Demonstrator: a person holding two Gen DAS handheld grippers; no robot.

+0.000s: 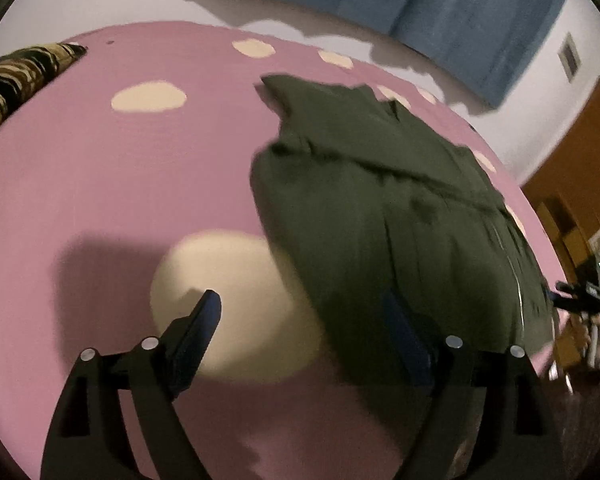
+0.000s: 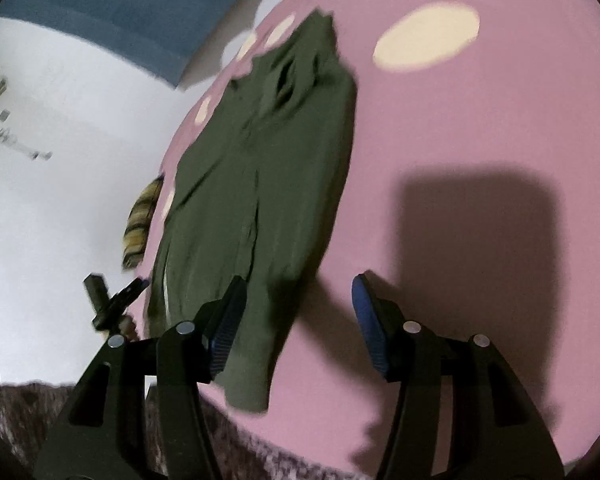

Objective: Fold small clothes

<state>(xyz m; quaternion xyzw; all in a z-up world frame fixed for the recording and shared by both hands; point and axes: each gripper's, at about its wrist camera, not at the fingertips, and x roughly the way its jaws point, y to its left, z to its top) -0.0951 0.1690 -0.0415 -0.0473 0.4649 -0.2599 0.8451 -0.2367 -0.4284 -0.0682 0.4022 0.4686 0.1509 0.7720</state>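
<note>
Lying flat: green garment on pink sheet.

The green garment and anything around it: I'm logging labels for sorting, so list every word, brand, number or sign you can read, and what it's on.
None can be read.
Dark green garment: no tag, print or logo shows; the picture is blurred.
Pink spotted sheet: cream spots only, no text.
Striped cloth at the sheet's edge: pattern only.
Left gripper and right gripper: no markings visible.
</note>
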